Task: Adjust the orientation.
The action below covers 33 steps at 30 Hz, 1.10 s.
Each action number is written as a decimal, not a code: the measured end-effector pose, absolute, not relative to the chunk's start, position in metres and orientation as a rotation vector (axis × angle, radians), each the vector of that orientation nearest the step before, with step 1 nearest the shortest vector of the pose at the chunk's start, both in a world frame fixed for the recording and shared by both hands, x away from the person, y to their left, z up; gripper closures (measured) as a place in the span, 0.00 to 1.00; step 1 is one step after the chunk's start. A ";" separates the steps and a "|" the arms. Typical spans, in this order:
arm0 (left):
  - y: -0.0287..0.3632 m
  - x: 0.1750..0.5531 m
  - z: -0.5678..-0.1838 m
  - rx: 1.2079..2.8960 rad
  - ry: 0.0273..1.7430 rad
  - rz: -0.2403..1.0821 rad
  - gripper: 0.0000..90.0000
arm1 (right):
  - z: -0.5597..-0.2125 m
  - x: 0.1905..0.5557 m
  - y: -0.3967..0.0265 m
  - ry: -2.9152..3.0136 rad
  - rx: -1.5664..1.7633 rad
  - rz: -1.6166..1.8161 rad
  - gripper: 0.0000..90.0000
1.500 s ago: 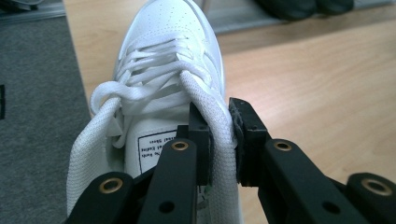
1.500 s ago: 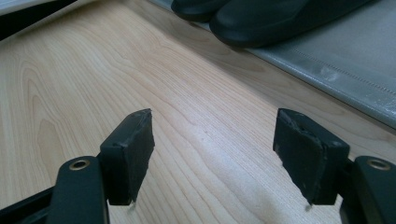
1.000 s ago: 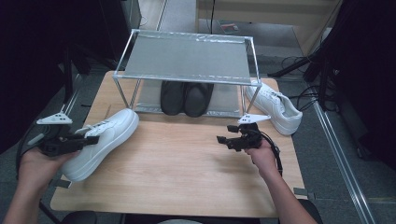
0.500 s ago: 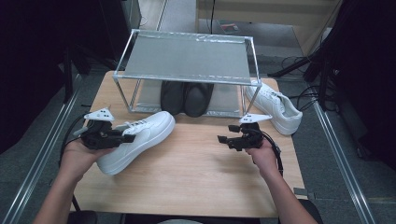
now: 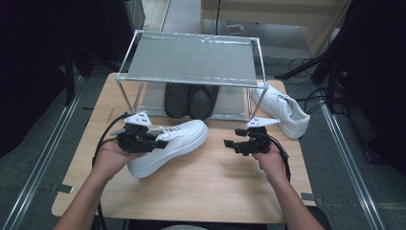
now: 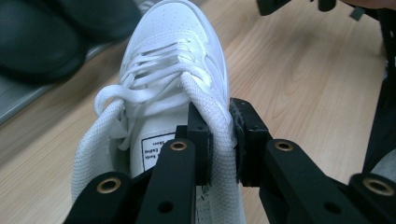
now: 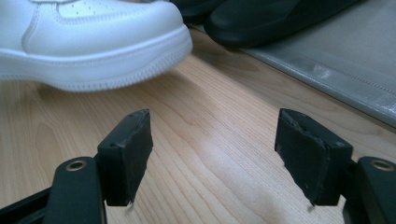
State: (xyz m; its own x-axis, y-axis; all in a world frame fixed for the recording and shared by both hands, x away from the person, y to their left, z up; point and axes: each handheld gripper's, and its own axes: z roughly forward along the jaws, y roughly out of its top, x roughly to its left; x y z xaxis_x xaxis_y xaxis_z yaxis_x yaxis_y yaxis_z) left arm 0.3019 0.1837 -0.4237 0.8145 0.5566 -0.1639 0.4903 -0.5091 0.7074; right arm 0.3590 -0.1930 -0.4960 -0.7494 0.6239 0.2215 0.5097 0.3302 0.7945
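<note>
We see a wooden tabletop [image 5: 210,187] from above, with a person's two forearms reaching in from the near edge, each hand holding a black gripper.

Nearest, on the left, the left gripper [image 5: 160,143] has its fingers [image 6: 247,140] clenched on the padded collar at the heel opening of a white sneaker [image 5: 170,146]. In the left gripper view, one finger sits inside the shoe opening and the other outside, pinching the mesh rim between them. The sneaker lies in the middle-left of the tabletop, its toe pointing away and to the right, toward the rack. We cannot tell whether its sole rests fully on the wood or is tilted slightly off it.

On the right, the right gripper [image 5: 229,143] hovers just above the tabletop, its fingers [image 7: 128,156] released and spread wide apart with bare wood between them. It points toward the held sneaker's toe, near but not touching.

Farther back stands a metal-framed rack [image 5: 191,62] with a grey mesh top shelf. Beneath it, on a lower grey shelf, sits a pair of black shoes [image 5: 190,99], side by side, toes toward us.

At the far right, just beside the rack's right leg, a second white sneaker [image 5: 280,109] rests on the tabletop.
</note>
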 end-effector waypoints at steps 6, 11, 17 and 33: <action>0.155 0.305 -0.427 2.220 0.700 0.082 0.88 | -0.496 0.357 -0.196 2.447 1.061 1.395 0.31; 0.138 0.303 -0.436 2.224 0.653 0.057 0.88 | -0.497 0.355 -0.198 2.444 1.064 1.396 0.31; 0.127 0.302 -0.450 2.240 0.621 0.031 0.88 | -0.498 0.352 -0.198 2.458 1.061 1.378 0.31; 0.125 0.301 -0.474 2.225 0.614 -0.091 0.82 | -0.501 0.344 -0.194 2.473 1.046 1.369 0.29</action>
